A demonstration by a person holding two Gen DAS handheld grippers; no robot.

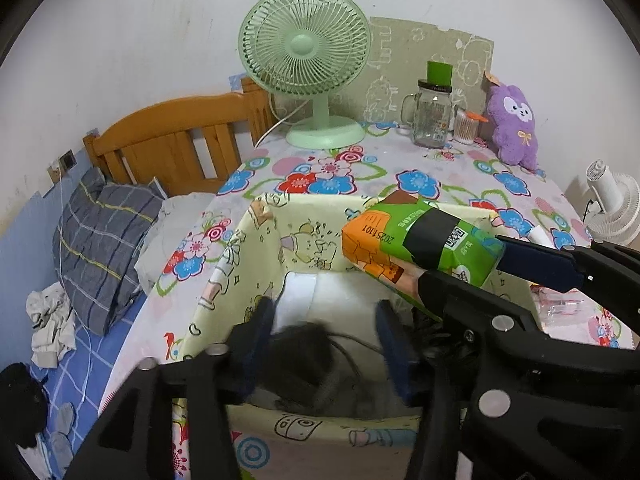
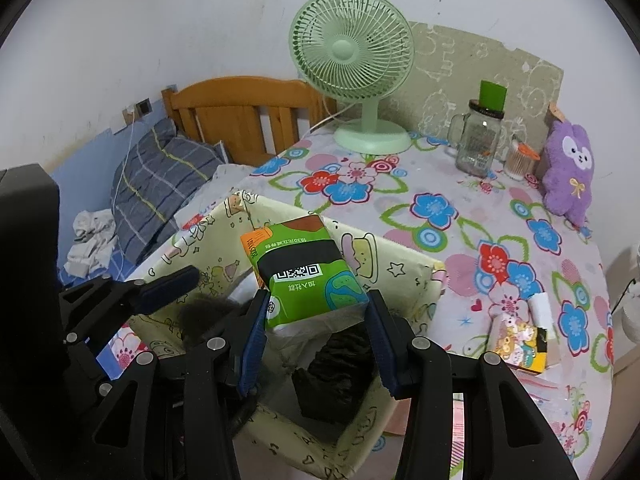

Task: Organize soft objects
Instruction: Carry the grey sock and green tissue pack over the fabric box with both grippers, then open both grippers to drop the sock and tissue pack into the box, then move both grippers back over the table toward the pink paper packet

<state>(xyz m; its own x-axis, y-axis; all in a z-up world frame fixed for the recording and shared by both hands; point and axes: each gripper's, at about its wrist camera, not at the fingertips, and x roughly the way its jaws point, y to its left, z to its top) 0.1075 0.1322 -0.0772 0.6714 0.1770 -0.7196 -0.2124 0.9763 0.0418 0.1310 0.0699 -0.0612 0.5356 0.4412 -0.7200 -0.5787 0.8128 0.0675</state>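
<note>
Gripping a green and orange tissue pack (image 2: 306, 276) by its near end, the right gripper (image 2: 318, 340) holds it tilted over the open yellow cartoon-print box (image 2: 404, 276), its blue pads pressed on both sides of the pack. In the left wrist view the same pack (image 1: 420, 248) hangs over the box's right side, above its far wall (image 1: 304, 236).

The left gripper (image 1: 326, 344) sits over the box's near left part with its jaws apart; a dark fuzzy thing (image 1: 304, 344) lies between and below the pads, and no pad presses on it. White fabric (image 1: 320, 300) lies deeper in the box.

The box stands at the near edge of a table under a flowered cloth (image 2: 460, 216). At the far side stand a green fan (image 2: 354, 68), a glass jar (image 2: 478, 142) and, far right, a purple plush (image 2: 570, 168). Near right on the cloth lies a small printed packet (image 2: 520, 340). To the left, a bed holds a checked pillow (image 1: 104, 240).
</note>
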